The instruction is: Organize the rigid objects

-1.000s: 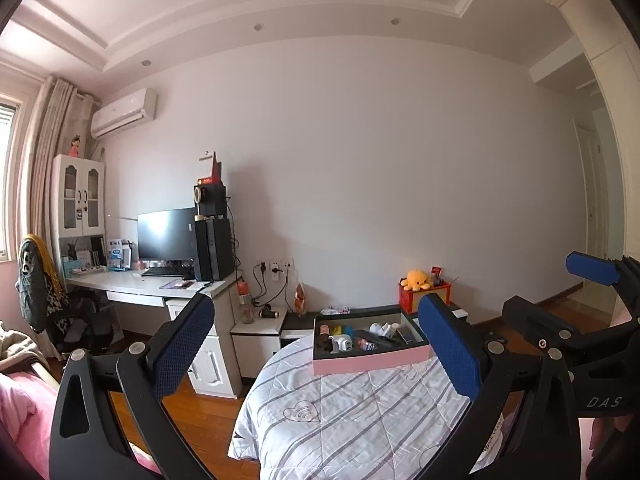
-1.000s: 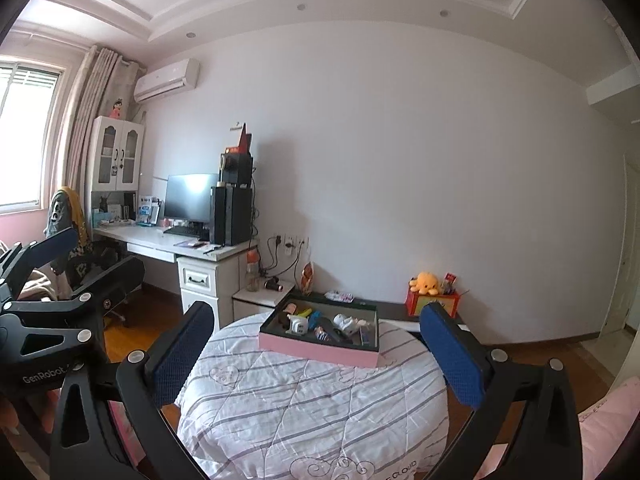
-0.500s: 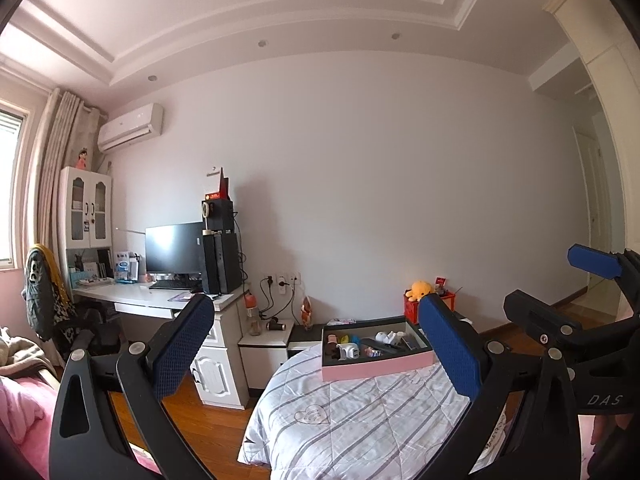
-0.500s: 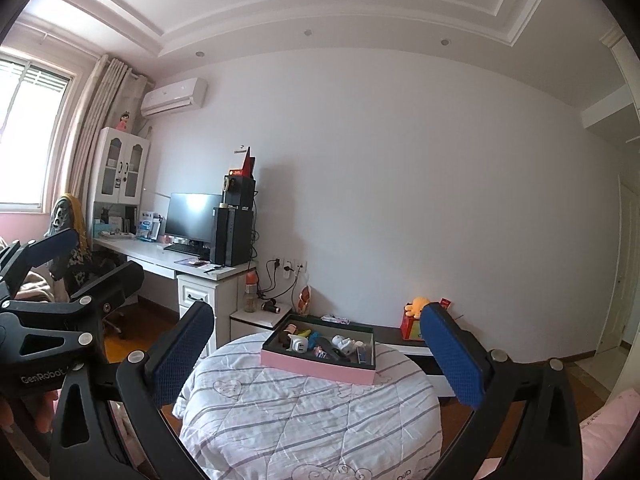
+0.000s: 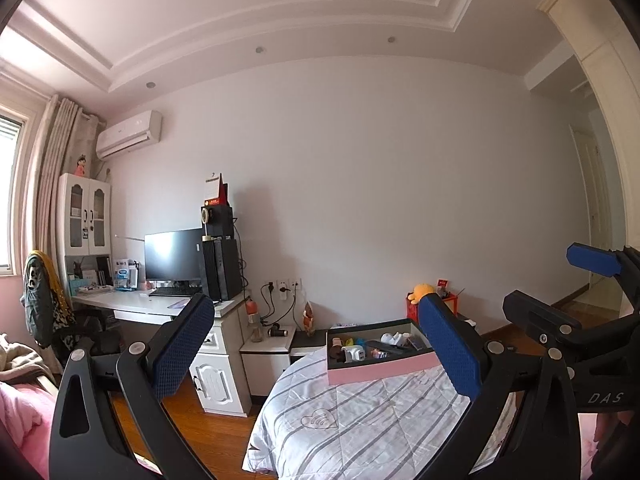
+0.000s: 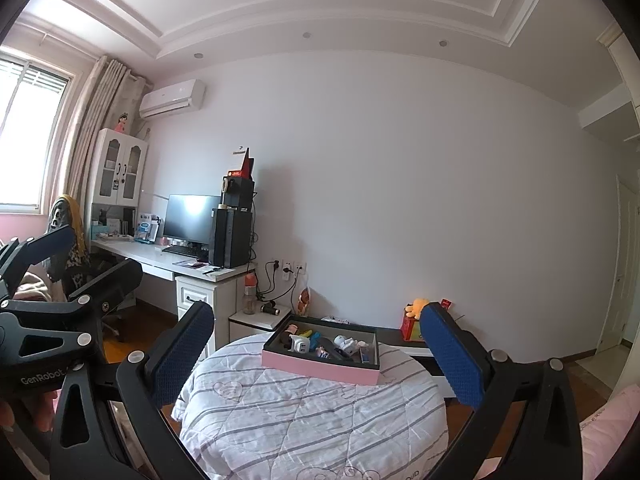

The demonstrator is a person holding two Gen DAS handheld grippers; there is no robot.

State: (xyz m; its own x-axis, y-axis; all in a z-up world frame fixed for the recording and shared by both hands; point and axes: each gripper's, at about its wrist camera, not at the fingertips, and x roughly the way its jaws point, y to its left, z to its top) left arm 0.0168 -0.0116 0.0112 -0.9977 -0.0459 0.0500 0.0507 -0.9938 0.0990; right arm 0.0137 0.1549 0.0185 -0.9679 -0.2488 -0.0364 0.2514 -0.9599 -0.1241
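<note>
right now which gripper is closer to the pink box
Right, slightly. The right gripper faces the pink box head-on, well short of it; the left gripper sits further left, the box off toward its right finger.

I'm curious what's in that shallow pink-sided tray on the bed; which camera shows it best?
The right wrist view: the shallow pink-sided tray sits unobstructed. In the left wrist view, a blue pad hides its right end.
</note>
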